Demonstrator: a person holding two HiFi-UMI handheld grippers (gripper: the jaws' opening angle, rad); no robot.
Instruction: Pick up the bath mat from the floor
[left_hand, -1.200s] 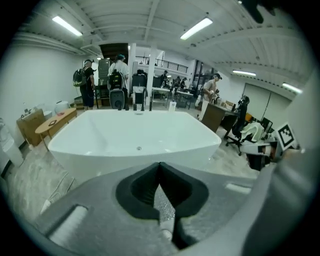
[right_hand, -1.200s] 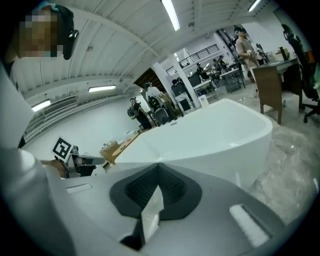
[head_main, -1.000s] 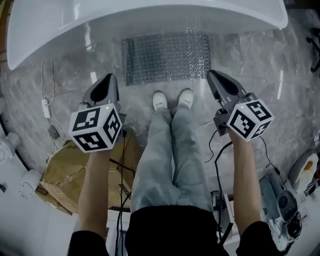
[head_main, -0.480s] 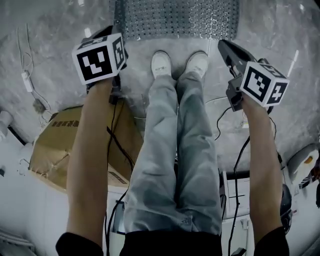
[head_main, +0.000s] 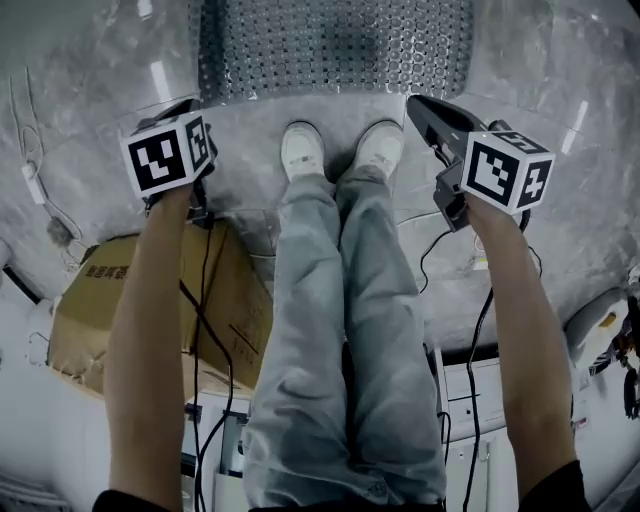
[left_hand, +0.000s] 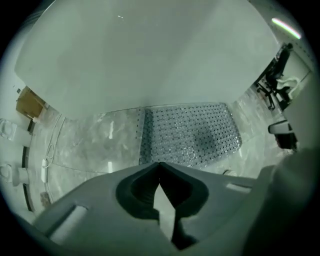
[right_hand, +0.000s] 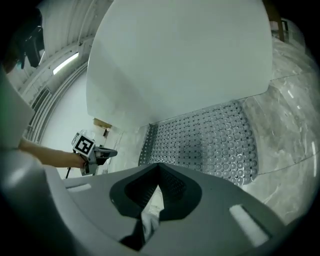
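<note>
A grey, studded bath mat (head_main: 335, 45) lies flat on the marble floor beside a white bathtub; it also shows as the mat (left_hand: 187, 134) and the mat (right_hand: 210, 140). My left gripper (head_main: 185, 108) hangs above the floor near the mat's left front corner, jaws shut and holding nothing. My right gripper (head_main: 415, 105) hovers near the mat's right front corner, also shut with nothing in it. Neither touches the mat. The person's white shoes (head_main: 340, 150) stand just in front of the mat's near edge.
The white bathtub (left_hand: 150, 55) rises right behind the mat. A cardboard box (head_main: 150, 300) sits at the person's left, with cables trailing on the floor. A white cord (head_main: 30, 165) lies at the left. Equipment stands at the right edge (head_main: 600, 330).
The view has dropped nearer the floor; the tub has slid out of the head view's top. Both grippers have moved forward toward the mat's near edge, staying shut.
</note>
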